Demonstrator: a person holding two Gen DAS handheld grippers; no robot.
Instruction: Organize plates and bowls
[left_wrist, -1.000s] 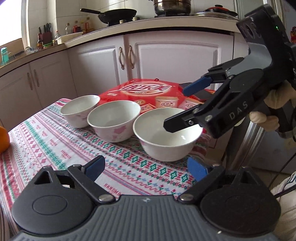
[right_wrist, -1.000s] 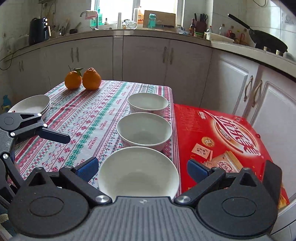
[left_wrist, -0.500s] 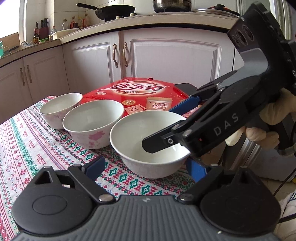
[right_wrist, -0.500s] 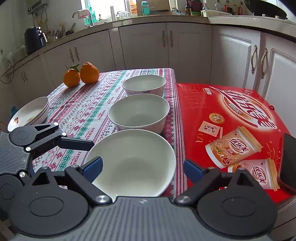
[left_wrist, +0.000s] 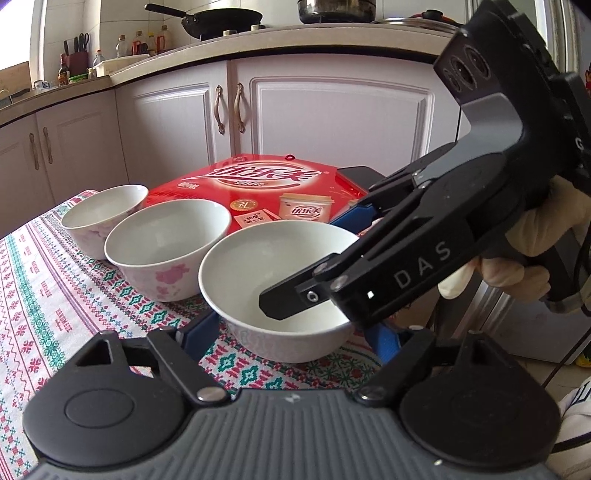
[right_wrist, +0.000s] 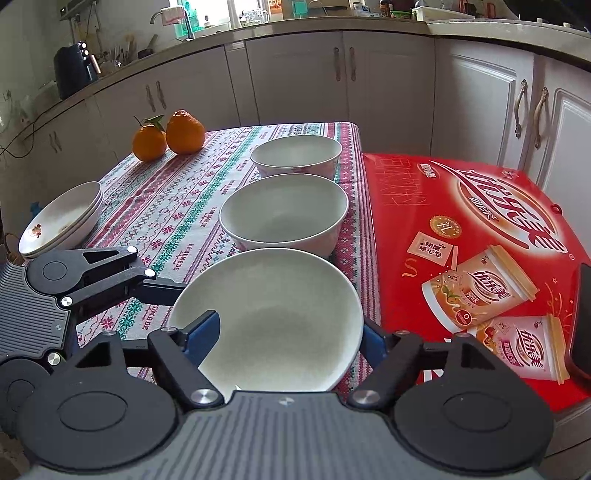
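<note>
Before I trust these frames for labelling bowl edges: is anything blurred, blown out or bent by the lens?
Left wrist view: the window corner is blown out, the counter edge bows from fisheye, and the near bowl is sharp. Right wrist view: the window glares, cabinets curve, and the bowl rims stay crisp.

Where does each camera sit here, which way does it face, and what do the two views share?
Left wrist: on the left gripper, its jaws closing around the nearest bowl; faces the red box and cabinets; right gripper and gloved hand show.
Right wrist: on the right gripper, looking along three bowls toward oranges; left gripper shows at left.
Shared: bowls, red box, both grippers.
</note>
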